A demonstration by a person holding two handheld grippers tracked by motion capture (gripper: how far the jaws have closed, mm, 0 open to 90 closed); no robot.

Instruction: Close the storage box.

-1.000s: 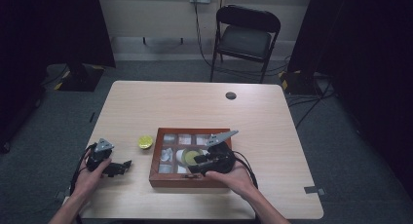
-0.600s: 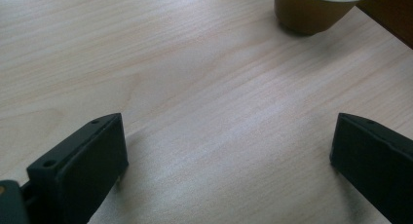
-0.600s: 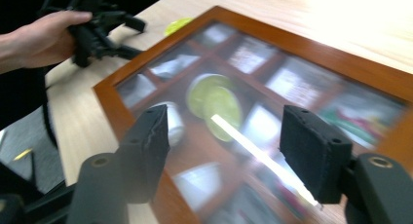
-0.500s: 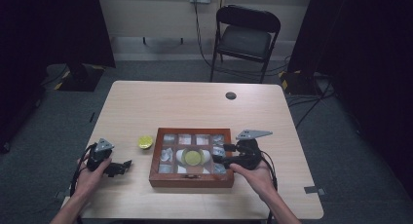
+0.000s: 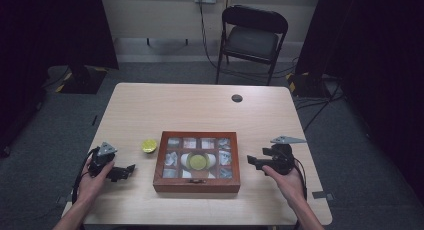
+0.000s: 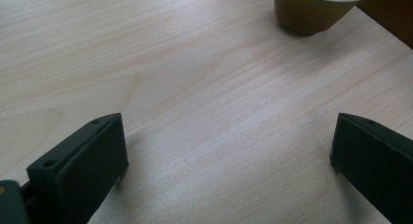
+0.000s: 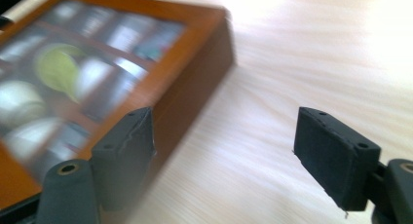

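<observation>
Clearly the yellow-lidded pod (image 5: 198, 161) sitting in the middle compartment of the wooden box (image 5: 196, 184) is light, thin-walled and easily dented; I'd pinch it gently round the rim. A second pod (image 5: 148, 146) stands on the counter (image 5: 200, 110) just left of the box. Both the left hand-held gripper (image 5: 131, 168) and right hand-held gripper (image 5: 251, 161) gape wide, empty, the right's jaws having just been opening; open counter lies around.

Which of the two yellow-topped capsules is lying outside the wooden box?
The small yellow-lidded capsule on the bare table, left of the wooden box; the other sits in the box's middle compartment.
</observation>
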